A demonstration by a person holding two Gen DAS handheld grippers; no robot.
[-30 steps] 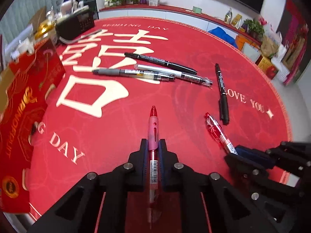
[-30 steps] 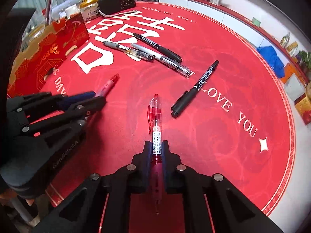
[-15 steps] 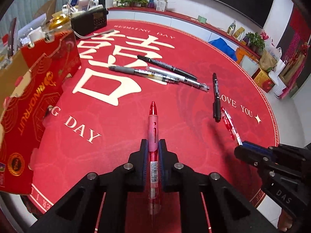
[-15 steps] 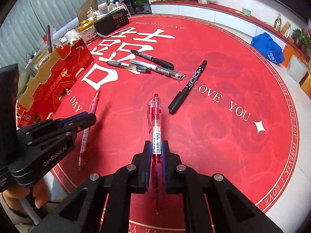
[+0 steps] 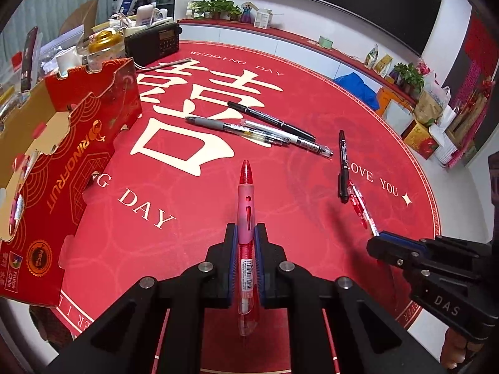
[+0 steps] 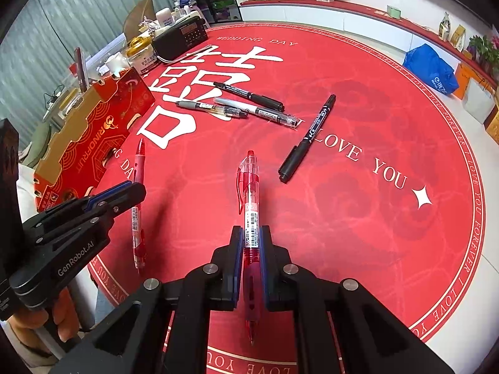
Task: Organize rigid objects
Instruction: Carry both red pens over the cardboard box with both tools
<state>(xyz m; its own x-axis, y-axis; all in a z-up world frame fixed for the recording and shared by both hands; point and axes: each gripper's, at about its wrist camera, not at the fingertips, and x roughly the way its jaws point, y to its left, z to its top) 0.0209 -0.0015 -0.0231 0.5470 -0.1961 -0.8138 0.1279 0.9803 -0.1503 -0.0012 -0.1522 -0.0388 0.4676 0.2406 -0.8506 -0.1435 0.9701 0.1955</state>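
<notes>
My left gripper [image 5: 246, 232] is shut on a pink-red pen [image 5: 245, 193] that points forward above the red round mat [image 5: 280, 187]. My right gripper [image 6: 251, 233] is shut on a clear red pen [image 6: 249, 187], also held off the mat. Each gripper shows in the other's view: the right gripper [image 5: 379, 244] low on the right, the left gripper [image 6: 134, 190] low on the left. Three pens [image 5: 259, 127] lie bunched mid-mat, with a black marker [image 5: 343, 162] to their right. A red cardboard box [image 5: 71, 162] stands open at the left with pens inside.
A black radio [image 5: 152, 42], a gold-lidded jar [image 5: 103, 42] and clutter crowd the far left behind the box. The mat's near rim [image 6: 280, 364] runs close below my grippers. A blue bag [image 6: 432, 68] lies on the floor beyond the table.
Both grippers have risen and drawn back with their pens still held. The mat looks farther off and more of the box shows at the left.
</notes>
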